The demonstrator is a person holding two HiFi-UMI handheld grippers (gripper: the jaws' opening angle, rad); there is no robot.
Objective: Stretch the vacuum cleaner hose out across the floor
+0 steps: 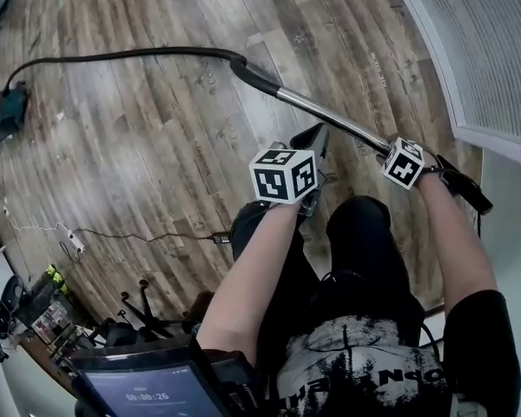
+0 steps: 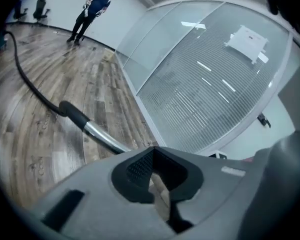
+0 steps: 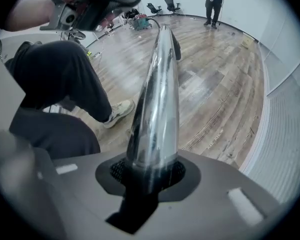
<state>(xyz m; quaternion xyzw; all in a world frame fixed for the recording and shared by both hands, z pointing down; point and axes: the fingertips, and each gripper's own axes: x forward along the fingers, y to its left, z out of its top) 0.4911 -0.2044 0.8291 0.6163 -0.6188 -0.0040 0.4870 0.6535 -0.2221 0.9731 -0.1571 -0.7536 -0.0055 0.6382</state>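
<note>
Head view is being read from its left edge, where the vacuum cleaner (image 1: 7, 111) is being shown standing on the wooden floor (image 1: 156, 146). From it the black hose (image 1: 113, 56) is being carried in a long arc along the top of the view to a black cuff (image 1: 252, 76), and there it is being joined to the metal tube (image 1: 321, 109), which is slanting down to the right with its right end lifted off the boards. Near the middle, just beside the tube, the left gripper (image 1: 316, 137) is being held with no part of tube or hose between its jaws. In the left gripper view those jaws are being shown pressed together on nothing, only floor being seen past their tips, while hose, cuff and tube are lying beyond on the left and a glass wall with blinds (image 2: 205, 84) is filling the right. Further right in the head view, the right gripper (image 1: 389, 153) is being clamped on the tube toward its right-hand end. In the right gripper view the pads (image 3: 119, 169) are being pressed on both sides of the shiny tube, which is pointing away toward the distant vacuum cleaner, with the person's leg (image 3: 65, 84) and shoe (image 3: 119, 111) being seen to its left
</note>
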